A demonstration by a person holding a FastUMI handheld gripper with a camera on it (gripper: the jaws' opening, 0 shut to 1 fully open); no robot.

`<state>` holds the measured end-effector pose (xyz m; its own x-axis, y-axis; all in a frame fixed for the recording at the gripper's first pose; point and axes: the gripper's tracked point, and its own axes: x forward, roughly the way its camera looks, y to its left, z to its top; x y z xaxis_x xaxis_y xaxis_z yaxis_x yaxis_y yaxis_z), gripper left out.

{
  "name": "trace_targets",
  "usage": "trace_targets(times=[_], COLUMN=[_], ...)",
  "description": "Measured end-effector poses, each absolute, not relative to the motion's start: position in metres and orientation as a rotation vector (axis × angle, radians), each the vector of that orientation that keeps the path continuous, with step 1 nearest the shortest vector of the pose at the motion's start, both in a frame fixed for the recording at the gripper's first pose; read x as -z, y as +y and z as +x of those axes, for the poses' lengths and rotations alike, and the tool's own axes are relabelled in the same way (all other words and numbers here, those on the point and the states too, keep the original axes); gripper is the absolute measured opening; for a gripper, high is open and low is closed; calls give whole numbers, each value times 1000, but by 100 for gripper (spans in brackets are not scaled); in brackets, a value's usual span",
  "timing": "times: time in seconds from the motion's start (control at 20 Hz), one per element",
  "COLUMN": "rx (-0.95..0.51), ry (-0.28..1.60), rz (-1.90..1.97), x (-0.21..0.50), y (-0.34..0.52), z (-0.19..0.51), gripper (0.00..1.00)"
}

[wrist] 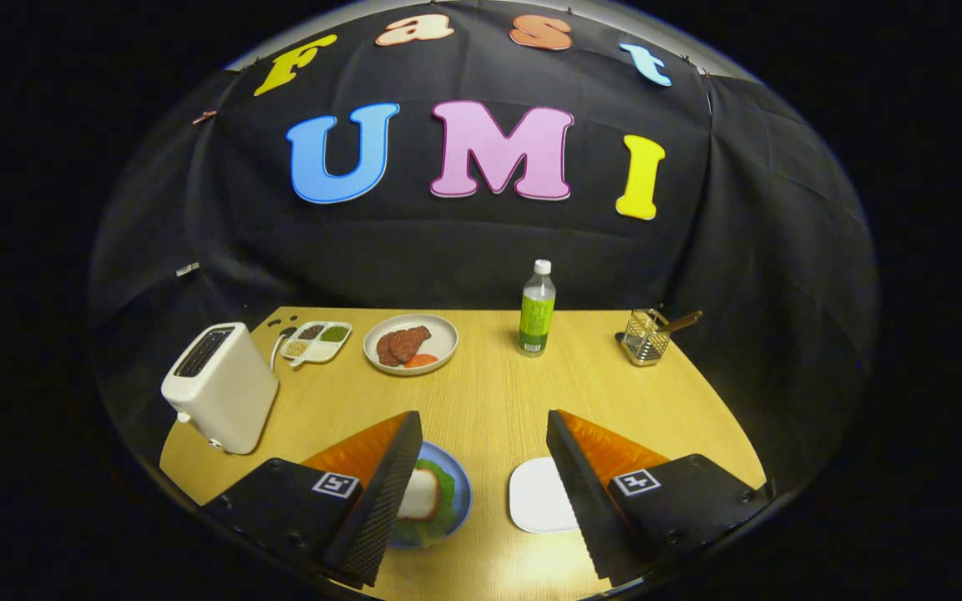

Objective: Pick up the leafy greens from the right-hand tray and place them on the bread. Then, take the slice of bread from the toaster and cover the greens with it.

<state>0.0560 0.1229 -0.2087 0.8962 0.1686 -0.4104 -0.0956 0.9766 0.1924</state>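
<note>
Tool [485, 434]: fingers wide apart, empty, above the counter [489, 392]. Bread [419, 494] over leafy greens [446, 501] on blue plate [462, 492], beside the left finger; both steps appear finished. White tray [535, 497] bare. Toaster [220, 386], meat plate [410, 342], bottle [536, 309] stand beyond; nothing obstructs withdrawal.

we see the gripper [484, 492] held above the wooden table [489, 401], its 2 fingers spread wide with bare tabletop between them. beside the left finger sits a blue plate [458, 492] with bread [420, 494] lying on leafy greens [446, 511]. a white tray [536, 497] sits by the right finger. beyond them stand a toaster [220, 386], a divided dish [316, 340], a plate of meat [411, 343], a bottle [536, 309] and a wire holder [646, 337].
</note>
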Motion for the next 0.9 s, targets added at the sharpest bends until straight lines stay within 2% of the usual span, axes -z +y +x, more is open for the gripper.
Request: trace_targets(times=[0.15,0.45,0.9], rx=[-156,-189,-182], ry=[399,324,288], rz=[144,166,155], x=[180,144,132], y=[118,112,110], z=[50,42,40], gripper=[99,99,99])
